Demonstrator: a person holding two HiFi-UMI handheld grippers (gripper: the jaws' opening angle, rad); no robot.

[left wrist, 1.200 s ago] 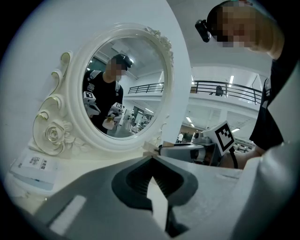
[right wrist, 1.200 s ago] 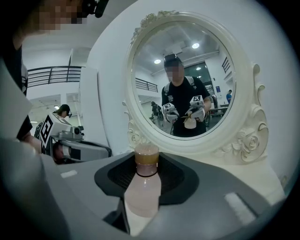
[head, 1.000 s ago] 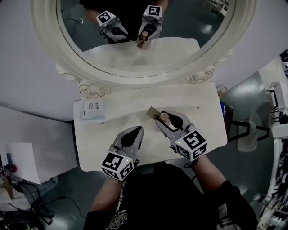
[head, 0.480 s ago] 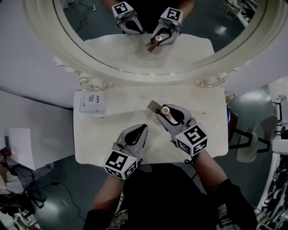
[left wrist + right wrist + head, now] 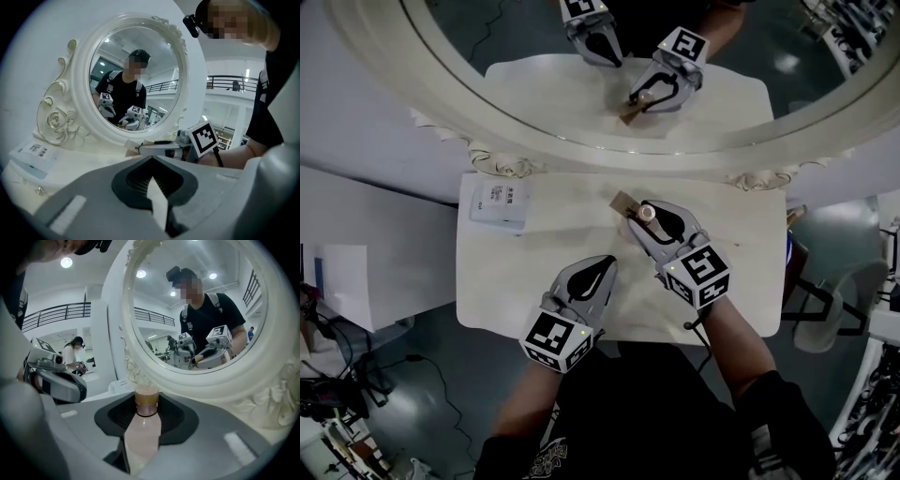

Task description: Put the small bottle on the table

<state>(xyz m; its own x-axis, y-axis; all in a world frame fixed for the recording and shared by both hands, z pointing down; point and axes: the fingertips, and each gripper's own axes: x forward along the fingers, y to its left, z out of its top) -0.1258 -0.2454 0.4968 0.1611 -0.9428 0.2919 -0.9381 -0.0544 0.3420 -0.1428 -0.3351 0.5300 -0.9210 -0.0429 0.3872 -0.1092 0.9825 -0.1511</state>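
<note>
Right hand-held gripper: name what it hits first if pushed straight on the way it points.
Shut on the small bottle, the right hand-held gripper points at the mirror's white frame. Its lower rim is probably the first contact, beyond a strip of bare table. The gap between them is hard to judge.

The mirror (image 5: 581, 153) backs the table (image 5: 502, 281); a box (image 5: 499, 202) occupies its left.

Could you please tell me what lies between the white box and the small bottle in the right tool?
In the head view, mostly bare table between white box and small bottle; only a small tan piece shows at the right tool's tips.
</note>
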